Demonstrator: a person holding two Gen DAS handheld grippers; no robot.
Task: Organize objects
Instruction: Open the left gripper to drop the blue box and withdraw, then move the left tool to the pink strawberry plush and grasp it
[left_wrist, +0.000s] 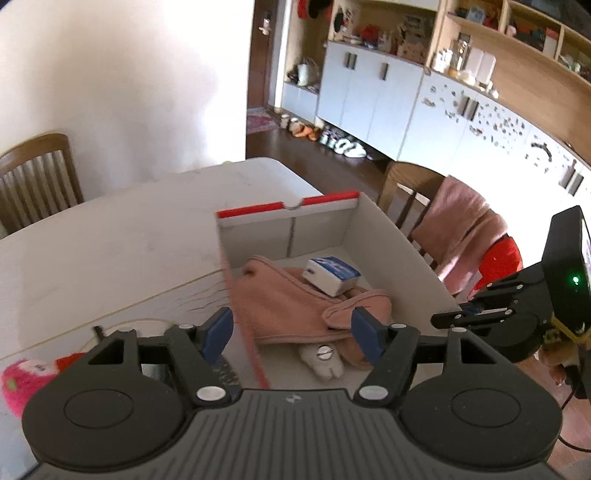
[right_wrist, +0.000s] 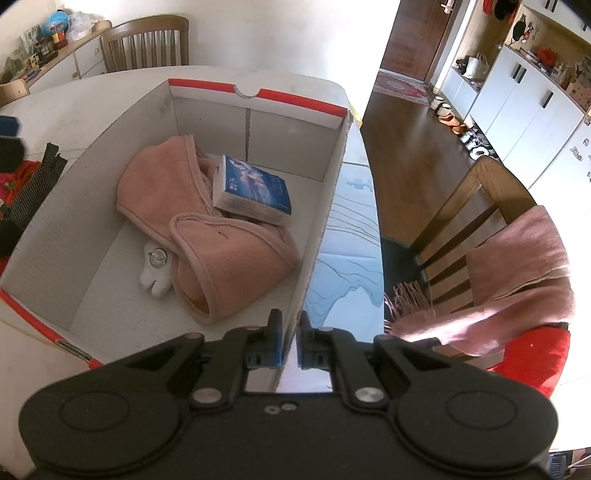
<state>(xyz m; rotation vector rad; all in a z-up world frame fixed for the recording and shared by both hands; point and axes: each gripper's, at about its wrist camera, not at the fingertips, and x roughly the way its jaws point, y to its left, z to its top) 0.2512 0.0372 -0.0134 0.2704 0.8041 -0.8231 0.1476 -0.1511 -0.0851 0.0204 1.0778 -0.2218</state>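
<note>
A white cardboard box with a red rim (left_wrist: 388, 229) (right_wrist: 207, 85) stands on the table. Inside it lie a pink cloth (left_wrist: 288, 299) (right_wrist: 166, 188), a small blue-and-white packet (left_wrist: 330, 275) (right_wrist: 255, 192) resting on the cloth, and a white plush toy (left_wrist: 325, 360) (right_wrist: 157, 273) half under it. My left gripper (left_wrist: 291, 321) hangs open above the box's near left side; the box's left wall runs between its fingers without touching the pads. My right gripper (right_wrist: 290, 332) (left_wrist: 448, 317) is shut on the box's right wall.
A wooden chair draped with a pink scarf (left_wrist: 458, 229) (right_wrist: 517, 266) stands close to the table's right edge. A bright pink plush (left_wrist: 22, 380) and a black mesh item (right_wrist: 37, 184) lie left of the box. Another chair (left_wrist: 37, 173) is at the far side.
</note>
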